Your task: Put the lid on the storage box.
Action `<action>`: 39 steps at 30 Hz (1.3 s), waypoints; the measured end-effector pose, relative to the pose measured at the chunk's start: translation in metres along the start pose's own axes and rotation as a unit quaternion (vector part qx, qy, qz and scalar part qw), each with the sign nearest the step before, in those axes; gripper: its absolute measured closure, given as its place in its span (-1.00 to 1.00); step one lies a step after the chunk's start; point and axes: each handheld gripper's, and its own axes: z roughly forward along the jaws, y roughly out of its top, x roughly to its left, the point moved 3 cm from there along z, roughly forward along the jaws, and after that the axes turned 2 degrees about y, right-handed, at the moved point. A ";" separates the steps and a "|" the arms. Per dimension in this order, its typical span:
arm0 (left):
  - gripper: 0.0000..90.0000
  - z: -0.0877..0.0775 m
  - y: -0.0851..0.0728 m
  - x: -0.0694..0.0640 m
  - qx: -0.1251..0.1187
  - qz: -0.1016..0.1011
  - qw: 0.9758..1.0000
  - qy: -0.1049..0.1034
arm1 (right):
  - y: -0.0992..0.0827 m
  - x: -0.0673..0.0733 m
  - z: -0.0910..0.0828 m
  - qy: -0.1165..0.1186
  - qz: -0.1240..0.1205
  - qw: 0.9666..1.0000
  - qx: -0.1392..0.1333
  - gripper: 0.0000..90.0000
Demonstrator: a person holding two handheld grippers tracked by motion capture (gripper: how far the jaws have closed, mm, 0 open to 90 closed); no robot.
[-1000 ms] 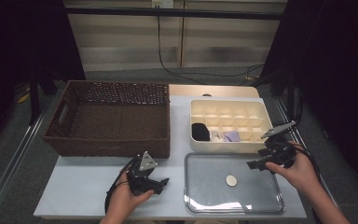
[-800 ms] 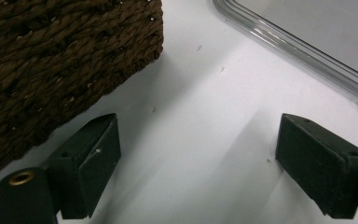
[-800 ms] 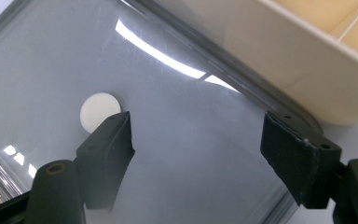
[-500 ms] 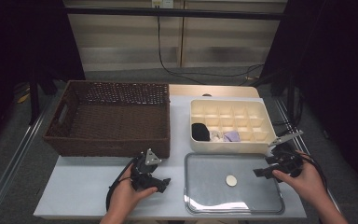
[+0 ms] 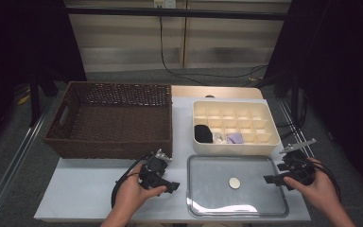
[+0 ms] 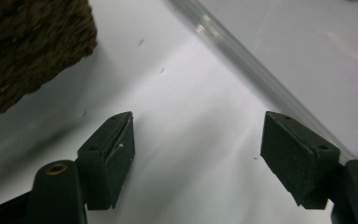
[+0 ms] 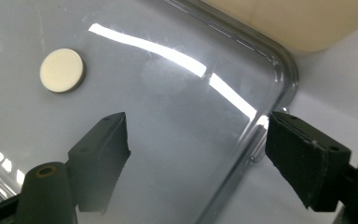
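Note:
A shiny metal tray [image 5: 203, 208] lies at the front right of the white table, with a small round cream disc [image 5: 235, 182] near its middle. My left gripper [image 5: 172, 185] hovers just left of the tray, pointing at it. Its jaws have just been closing a little but still stand open, with only bare table [image 6: 191, 163] between them. My right gripper [image 5: 273, 180] is open over the tray's right edge, pointing left. In the right gripper view the disc [image 7: 62, 70] lies ahead to the left, outside the open gripper [image 7: 196, 149], and the tray rim [image 7: 279, 60] runs between the jaws.
A brown wicker basket [image 5: 108, 146] stands at the back left; its corner [image 6: 28, 42] is close to my left gripper. Behind the tray stands a cream compartment box [image 5: 236, 149] holding a black item [image 5: 203, 133], a white one [image 5: 219, 137] and a purple one [image 5: 235, 137].
My right gripper has come down and toward the near edge, to the tray's right rim. My left gripper has shifted slightly right and up, toward the tray.

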 end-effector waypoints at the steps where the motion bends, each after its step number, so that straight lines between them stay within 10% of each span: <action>1: -0.41 -0.001 0.001 0.000 0.002 -0.001 1.000 -0.001 | -0.001 0.000 0.000 0.001 0.006 1.000 0.002 -0.50; 15: -0.24 0.005 0.015 -0.011 0.035 -0.045 0.997 -0.044 | -0.017 -0.003 0.003 0.028 0.085 0.995 0.041 -0.38; 39: -0.10 0.017 0.028 -0.021 0.057 -0.099 0.992 -0.061 | -0.026 -0.011 0.008 0.021 0.132 0.989 0.060 -0.16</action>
